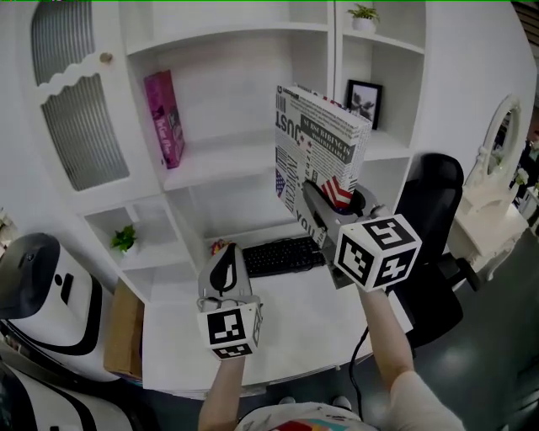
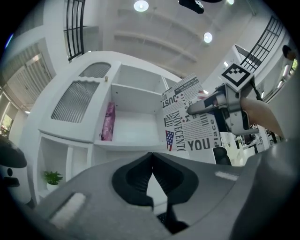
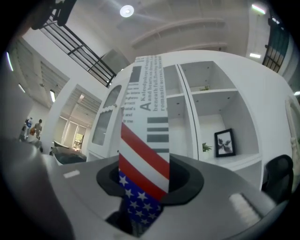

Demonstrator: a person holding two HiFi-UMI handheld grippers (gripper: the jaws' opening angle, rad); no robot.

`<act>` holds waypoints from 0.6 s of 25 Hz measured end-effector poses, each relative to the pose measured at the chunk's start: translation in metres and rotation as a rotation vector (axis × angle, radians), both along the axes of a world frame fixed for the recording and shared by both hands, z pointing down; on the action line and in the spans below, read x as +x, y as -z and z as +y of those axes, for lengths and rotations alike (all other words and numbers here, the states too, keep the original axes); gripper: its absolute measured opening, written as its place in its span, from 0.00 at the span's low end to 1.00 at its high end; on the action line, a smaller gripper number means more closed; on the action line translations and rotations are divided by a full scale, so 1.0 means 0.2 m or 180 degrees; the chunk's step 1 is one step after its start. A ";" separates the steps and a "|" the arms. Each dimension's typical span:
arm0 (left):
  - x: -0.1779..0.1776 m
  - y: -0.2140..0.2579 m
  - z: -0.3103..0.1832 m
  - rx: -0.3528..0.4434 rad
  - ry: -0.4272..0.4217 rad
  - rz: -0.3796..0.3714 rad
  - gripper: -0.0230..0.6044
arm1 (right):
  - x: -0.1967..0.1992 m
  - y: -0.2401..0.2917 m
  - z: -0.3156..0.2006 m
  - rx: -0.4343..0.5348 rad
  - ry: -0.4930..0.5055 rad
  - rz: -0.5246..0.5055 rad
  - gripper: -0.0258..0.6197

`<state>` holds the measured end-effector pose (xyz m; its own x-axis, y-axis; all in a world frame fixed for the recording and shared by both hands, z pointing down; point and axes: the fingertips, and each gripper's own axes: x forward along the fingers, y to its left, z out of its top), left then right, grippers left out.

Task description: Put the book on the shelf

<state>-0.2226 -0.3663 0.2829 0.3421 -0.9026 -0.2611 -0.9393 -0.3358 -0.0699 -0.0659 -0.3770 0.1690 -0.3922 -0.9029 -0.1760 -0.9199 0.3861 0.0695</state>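
A book [image 1: 316, 151] with a black-and-white newsprint cover and a stars-and-stripes flag stands upright in the air before the white shelf unit [image 1: 227, 164]. My right gripper [image 1: 333, 198] is shut on its lower edge. In the right gripper view the flag spine of the book [image 3: 145, 140] rises straight out from between the jaws. My left gripper [image 1: 224, 268] hangs lower, over the desk, shut and empty. From its own view the book [image 2: 190, 126] is to the right of the open middle shelf bay. A pink book [image 1: 164, 118] leans at that bay's left end.
A black keyboard [image 1: 282, 255] lies on the white desk [image 1: 295, 328] under the shelves. A black chair [image 1: 429, 219] stands at the right. A framed picture [image 1: 364, 101] and a small plant [image 1: 364, 13] fill the right-hand bays. A ribbed cabinet door [image 1: 76, 109] is at the left.
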 end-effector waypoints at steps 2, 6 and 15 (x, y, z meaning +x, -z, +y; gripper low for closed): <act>0.02 0.07 -0.02 0.0084 -0.0026 0.0028 0.03 | -0.01 0.10 -0.06 0.0034 -0.0001 0.0128 0.28; 0.06 0.14 -0.06 0.0152 -0.0076 0.0029 0.03 | 0.00 0.28 -0.17 0.0078 -0.0072 0.0282 0.28; 0.08 0.16 -0.13 0.0174 -0.0069 0.0011 0.03 | 0.04 0.42 -0.53 -0.0231 -0.0158 0.0135 0.28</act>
<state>-0.2074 -0.3920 0.2500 0.3606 -0.8793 -0.3111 -0.9321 -0.3520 -0.0857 -0.0575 -0.4833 0.0858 -0.3525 -0.9311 -0.0937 -0.9348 0.3456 0.0822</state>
